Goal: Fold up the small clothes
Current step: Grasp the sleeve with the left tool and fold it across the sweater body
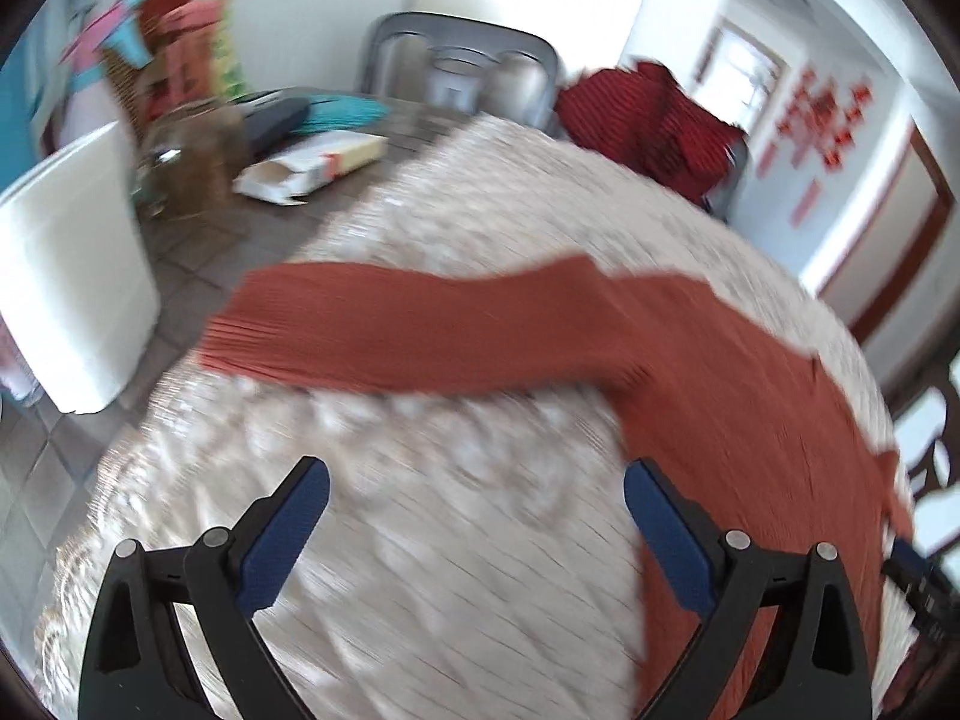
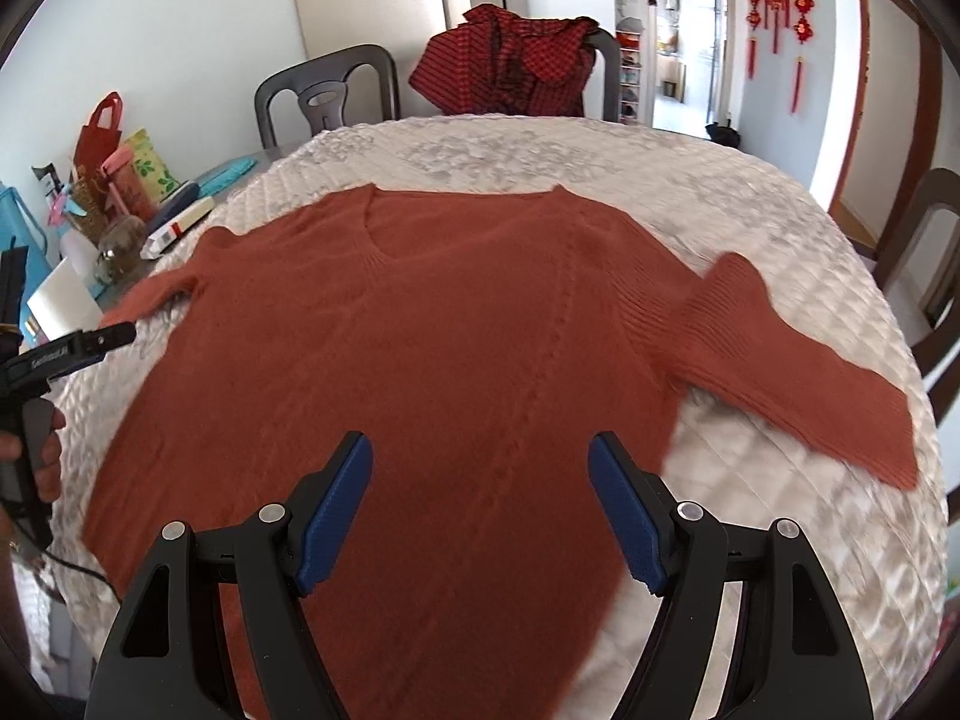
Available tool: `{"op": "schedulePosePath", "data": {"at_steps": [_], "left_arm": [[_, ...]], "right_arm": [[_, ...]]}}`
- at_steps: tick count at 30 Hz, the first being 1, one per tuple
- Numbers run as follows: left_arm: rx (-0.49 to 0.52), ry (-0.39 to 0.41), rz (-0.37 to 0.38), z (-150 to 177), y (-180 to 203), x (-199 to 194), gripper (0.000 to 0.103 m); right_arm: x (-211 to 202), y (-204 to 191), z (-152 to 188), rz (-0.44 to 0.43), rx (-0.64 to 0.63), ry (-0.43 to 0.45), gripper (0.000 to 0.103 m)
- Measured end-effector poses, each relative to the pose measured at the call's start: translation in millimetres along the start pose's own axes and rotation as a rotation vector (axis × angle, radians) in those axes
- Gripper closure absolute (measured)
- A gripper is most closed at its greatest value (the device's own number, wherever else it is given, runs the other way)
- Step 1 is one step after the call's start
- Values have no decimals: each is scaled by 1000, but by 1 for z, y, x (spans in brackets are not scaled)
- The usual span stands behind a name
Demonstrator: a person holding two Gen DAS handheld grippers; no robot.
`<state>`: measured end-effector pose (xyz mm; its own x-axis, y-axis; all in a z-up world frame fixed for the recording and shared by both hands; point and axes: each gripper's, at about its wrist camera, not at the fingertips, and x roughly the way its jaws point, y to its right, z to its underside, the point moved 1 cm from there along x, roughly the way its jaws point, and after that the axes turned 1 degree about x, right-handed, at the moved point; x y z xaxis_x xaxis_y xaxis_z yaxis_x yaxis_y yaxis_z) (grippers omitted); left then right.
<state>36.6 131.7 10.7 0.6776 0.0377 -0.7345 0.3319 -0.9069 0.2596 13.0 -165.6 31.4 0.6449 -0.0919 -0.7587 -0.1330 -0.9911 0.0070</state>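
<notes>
Rust-orange knit sweater [image 2: 456, 324] flat on quilted tablecloth [image 2: 750, 192], both grippers wide apart.

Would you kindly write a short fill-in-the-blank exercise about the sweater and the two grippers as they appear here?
1. The rust sweater lies ____ on the quilted table cover.
2. Both the left gripper and the right gripper have their jaws ____.
3. The sweater's neckline is ____-shaped.
4. A red checked garment hangs over a ____ behind the table.

Missing words: flat; open; V; chair
</notes>
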Motion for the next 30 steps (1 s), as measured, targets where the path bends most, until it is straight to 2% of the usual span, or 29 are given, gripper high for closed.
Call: {"op": "schedulePosePath", "data": {"at_steps": [5,11,13,14,15,17,19,21,24,27,30], "left_arm": [[-163,21,9,-15,-44,10,19],[-222,53,-15,-29,-61,20,28],[-224,67,-44,-34,-62,23,39],[-225,70,-59,-36,-63,25,50],[-224,72,-71,-38,-64,26,66],[-221,60,-77,-42,-66,30,86],[-204,66,-61,-46,-62,30,90],[-163,101,-27,-54,-50,21,91],[-90,155,82,-69,-19,3,91],[26,183,202,-80,29,-11,91],[141,164,328,-81,86,-13,91]], "right_arm": [[8,-10,-6,-26,-21,-5,28],[17,-16,-6,-46,-19,-25,28],[17,-14,-6,-47,-15,-27,28],[17,-13,-6,-46,-13,-28,28],[18,-13,-6,-45,-10,-28,28],[18,-11,-6,-45,-6,-28,28],[17,-10,-6,-46,-1,-27,28],[17,-10,-6,-48,4,-26,28],[17,-7,-6,-54,13,-23,28],[16,-5,-6,-60,30,-19,28],[15,-3,-6,-64,48,-13,28]]}}
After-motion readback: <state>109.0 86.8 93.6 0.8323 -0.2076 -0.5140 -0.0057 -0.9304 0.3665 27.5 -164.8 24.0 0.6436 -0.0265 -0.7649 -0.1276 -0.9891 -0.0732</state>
